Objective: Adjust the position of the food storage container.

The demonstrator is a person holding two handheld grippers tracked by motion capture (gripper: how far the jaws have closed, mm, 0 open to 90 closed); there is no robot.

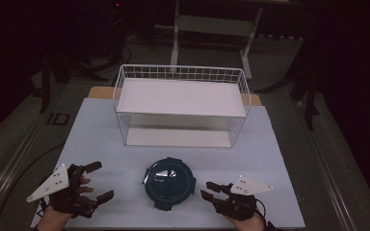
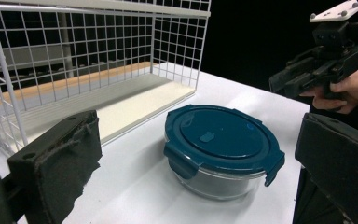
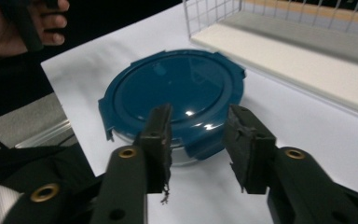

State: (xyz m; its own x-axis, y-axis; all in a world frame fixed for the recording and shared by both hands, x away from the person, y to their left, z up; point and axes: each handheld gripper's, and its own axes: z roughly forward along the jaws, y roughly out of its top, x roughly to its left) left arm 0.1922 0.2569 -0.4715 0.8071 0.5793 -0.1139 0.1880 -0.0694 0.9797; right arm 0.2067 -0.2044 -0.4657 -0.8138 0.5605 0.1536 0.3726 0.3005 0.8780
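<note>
A round glass container with a dark teal clip-on lid (image 1: 168, 182) stands on the white table near its front edge. My left gripper (image 1: 103, 180) rests to its left, jaws spread wide and empty. In the left gripper view the container (image 2: 221, 140) sits ahead between the two black pads, well apart from them. My right gripper (image 1: 206, 189) is just right of the container and points at it. In the right gripper view its jaws (image 3: 200, 121) stand partly apart at the lid's near rim (image 3: 177, 88), one lid clip showing in the gap, and the pads do not press on it.
A white wire basket shelf (image 1: 180, 72) with a flat white top and a white base board stands behind the container at mid-table. The table top (image 1: 270, 144) is bare white on either side. Dark floor and stand legs surround the table.
</note>
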